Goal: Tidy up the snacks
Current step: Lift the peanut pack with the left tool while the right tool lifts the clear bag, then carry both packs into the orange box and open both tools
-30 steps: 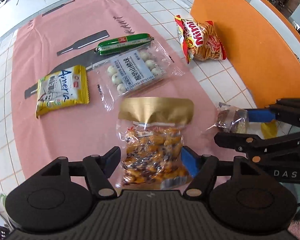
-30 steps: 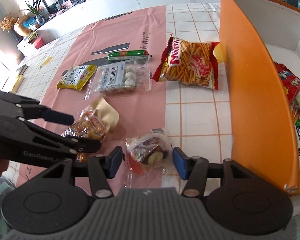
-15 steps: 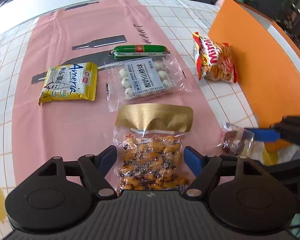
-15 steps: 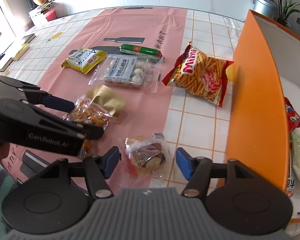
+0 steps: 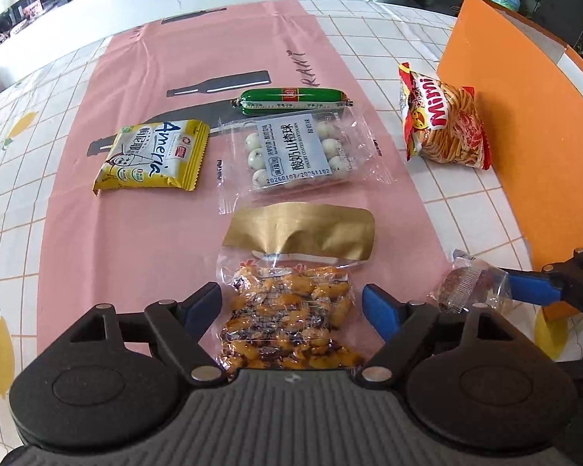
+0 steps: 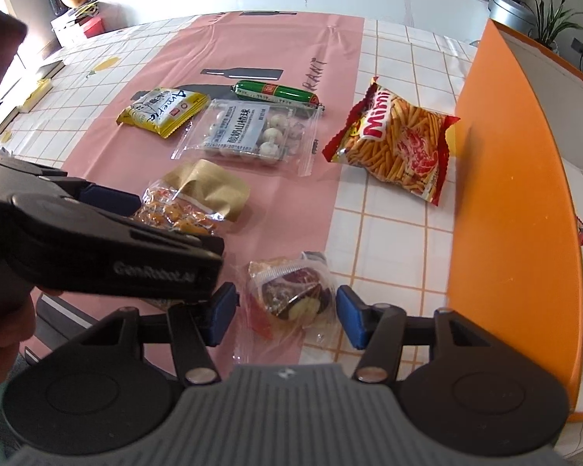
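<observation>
White tiled desk [image 5: 439, 202] with a pink mat [image 5: 136, 233], orange bin [image 6: 513, 194] at the right edge. Both cameras have lifted and tilted back over the last second: more of the far desk and room is visible now, and the snacks sit lower in each frame. Nothing on the desk has shifted.

Left tongs [image 5: 291, 305] are spread apart, straddling the gold-topped nut bag [image 5: 291, 310], pads just beside it, no squeeze visible. Right tongs [image 6: 287, 312] are also spread apart around the small clear candy pack [image 6: 291, 295], which lies flat on the desk by the mat's edge, near the bin wall.

Still laid out further back: yellow Ameria pack [image 5: 151, 155], clear ball-candy bag [image 5: 295, 151], green sausage [image 5: 291, 99], Mimi chips [image 6: 396, 143]. A few packs already show inside the bin at the far right of the right view.

Judgement: both grasps are lined up but not closed; neither item is secured, so most of the sorting remains. The next step is likely to close on both and carry them to the bin.
</observation>
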